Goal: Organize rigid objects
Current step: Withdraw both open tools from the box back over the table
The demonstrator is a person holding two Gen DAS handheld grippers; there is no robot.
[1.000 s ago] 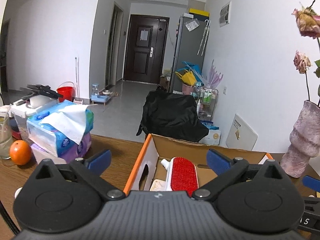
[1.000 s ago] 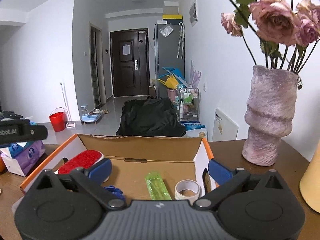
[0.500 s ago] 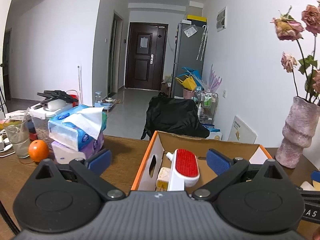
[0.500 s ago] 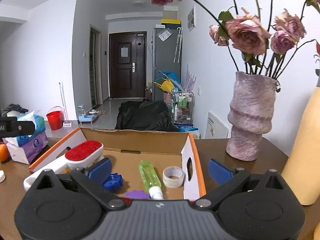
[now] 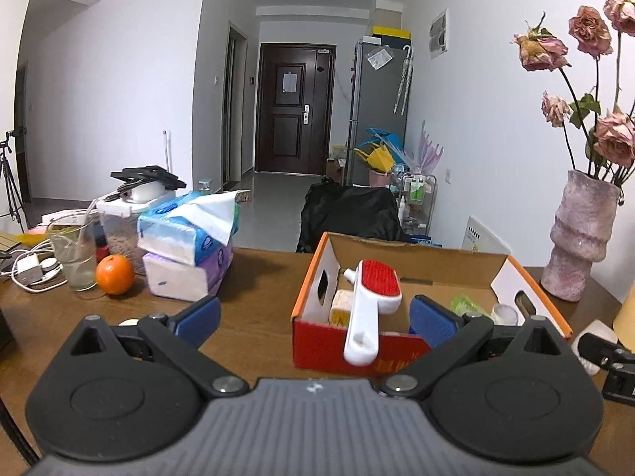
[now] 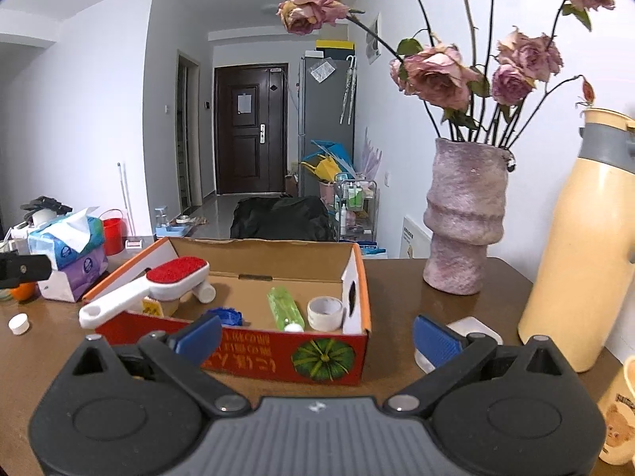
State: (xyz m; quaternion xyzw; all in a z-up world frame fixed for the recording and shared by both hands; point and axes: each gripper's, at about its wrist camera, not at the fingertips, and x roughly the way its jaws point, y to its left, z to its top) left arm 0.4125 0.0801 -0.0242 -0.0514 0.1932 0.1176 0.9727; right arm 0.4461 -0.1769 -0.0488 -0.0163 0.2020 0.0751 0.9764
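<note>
Two grippers, both with jaws spread wide and nothing between the blue pads. We note the left gripper (image 5: 313, 313) sits low over the wooden table (image 5: 258, 277), in front of the near-left corner of the cardboard box (image 5: 420, 256); the right gripper (image 6: 315, 335) faces the box's red front wall (image 6: 254, 347) with its pumpkin print.

Inside the box we see a lint brush (image 6: 158, 283) with a red pad, its white handle jutting out over the near rim. Beneath it a yellowish carton (image 5: 341, 309) is mostly covered; we cannot read it. A green bottle (image 6: 283, 307) lies on the box floor beside a tape roll (image 6: 325, 311), which sits just inside the right wall. A blue ribbed piece (image 6: 224, 315) is half hidden behind the left pad of the right gripper; its kind is unclear.

Outside the box: a small white cap (image 6: 18, 323) on the table at left; a white lidded container (image 6: 472, 329) partly behind the right pad; stacked tissue packs (image 5: 188, 250), an orange (image 5: 115, 273), a pink vase (image 6: 464, 218) of dried roses, and a cream flask (image 6: 587, 246), cut off at the frame edge.
</note>
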